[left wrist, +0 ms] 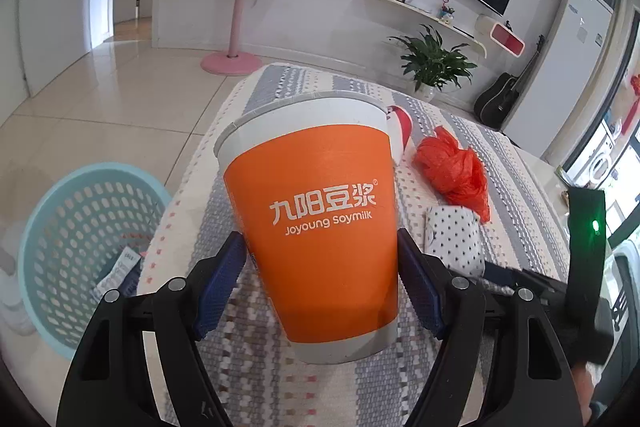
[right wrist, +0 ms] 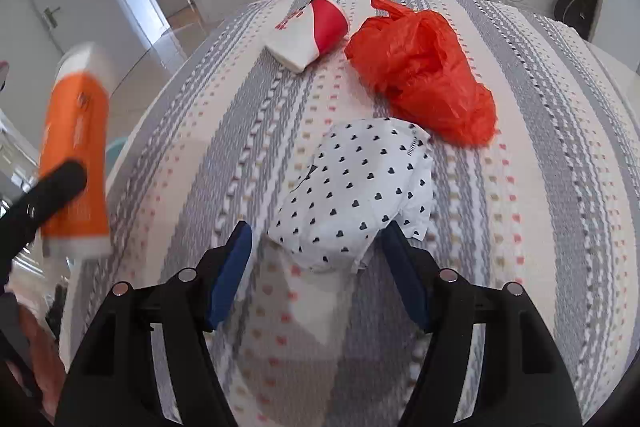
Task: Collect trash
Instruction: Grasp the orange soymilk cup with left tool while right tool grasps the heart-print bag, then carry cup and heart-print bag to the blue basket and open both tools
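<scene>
Above the striped table (left wrist: 500, 155), the left tool (left wrist: 320, 279) grips an orange soymilk cup (left wrist: 316, 223), its blue pads pressed against both sides, the cup lifted off the cloth. Left of the table, a light blue basket (left wrist: 52, 227) stands on the floor with a wrapper inside. Over the table's near side, the right tool (right wrist: 316, 267) hangs with jaws apart around a white heart-print packet (right wrist: 360, 187), not pinching it. Beyond the packet lie an orange plastic bag (right wrist: 424, 71) and a tipped red-and-white cup (right wrist: 312, 31).
</scene>
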{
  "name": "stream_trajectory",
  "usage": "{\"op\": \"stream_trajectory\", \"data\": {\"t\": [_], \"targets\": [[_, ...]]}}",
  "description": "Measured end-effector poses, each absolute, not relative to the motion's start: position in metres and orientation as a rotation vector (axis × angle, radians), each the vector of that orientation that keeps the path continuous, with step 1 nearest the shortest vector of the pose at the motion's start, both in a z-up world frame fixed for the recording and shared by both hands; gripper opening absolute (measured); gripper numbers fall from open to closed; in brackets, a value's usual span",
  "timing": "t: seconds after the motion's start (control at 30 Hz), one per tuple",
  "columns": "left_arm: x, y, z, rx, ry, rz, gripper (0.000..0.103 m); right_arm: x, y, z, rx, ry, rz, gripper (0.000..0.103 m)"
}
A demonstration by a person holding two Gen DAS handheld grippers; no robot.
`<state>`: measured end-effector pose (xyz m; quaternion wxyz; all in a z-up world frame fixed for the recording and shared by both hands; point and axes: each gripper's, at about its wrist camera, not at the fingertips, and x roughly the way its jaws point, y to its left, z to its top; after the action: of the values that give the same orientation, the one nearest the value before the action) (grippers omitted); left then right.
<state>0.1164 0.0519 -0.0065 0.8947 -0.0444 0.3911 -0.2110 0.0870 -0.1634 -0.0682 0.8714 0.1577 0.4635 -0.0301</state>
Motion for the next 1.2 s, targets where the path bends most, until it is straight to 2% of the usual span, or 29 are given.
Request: {"op": "stream_trajectory", "data": {"t": [0.13, 0.33, 0.37, 0.4, 0.43, 0.5, 0.57, 0.97, 1.2], "targets": [[0.115, 0.057, -0.003, -0.099, 0.807, -0.436, 0.073, 0.092, -0.177, -0.07, 0.44, 0.959, -0.077, 0.064], [0.113, 0.07, 0.002, -0.118, 0.797, -0.436, 0.073, 0.108, -0.174, -0.07, 0.412, 0.96, -0.147, 0.064], [0.113, 0.071, 0.002, -0.121, 0.796, -0.436, 0.073, 0.112, -0.172, -0.07, 0.398, 0.956, -0.157, 0.06], [0.113, 0.075, 0.003, -0.128, 0.795, -0.434, 0.073, 0.116, -0.171, -0.07, 0.381, 0.956, -0.164, 0.043], [0.112, 0.077, 0.003, -0.131, 0.794, -0.432, 0.073, 0.12, -0.167, -0.071, 0.355, 0.957, -0.167, 0.032], [0.113, 0.083, 0.005, -0.139, 0.789, -0.426, 0.073, 0.122, -0.158, -0.069, 0.325, 0.943, -0.147, 0.021], [0.114, 0.09, 0.007, -0.15, 0.783, -0.412, 0.073, 0.125, -0.145, -0.063, 0.289, 0.917, -0.11, 0.014], [0.133, 0.195, 0.065, -0.223, 0.715, -0.233, 0.073, 0.146, 0.001, 0.02, 0.159, 0.777, 0.239, 0.013], [0.153, 0.267, 0.058, -0.311, 0.722, -0.142, 0.073, 0.165, 0.086, 0.032, 0.042, 0.773, 0.375, 0.013]]}}
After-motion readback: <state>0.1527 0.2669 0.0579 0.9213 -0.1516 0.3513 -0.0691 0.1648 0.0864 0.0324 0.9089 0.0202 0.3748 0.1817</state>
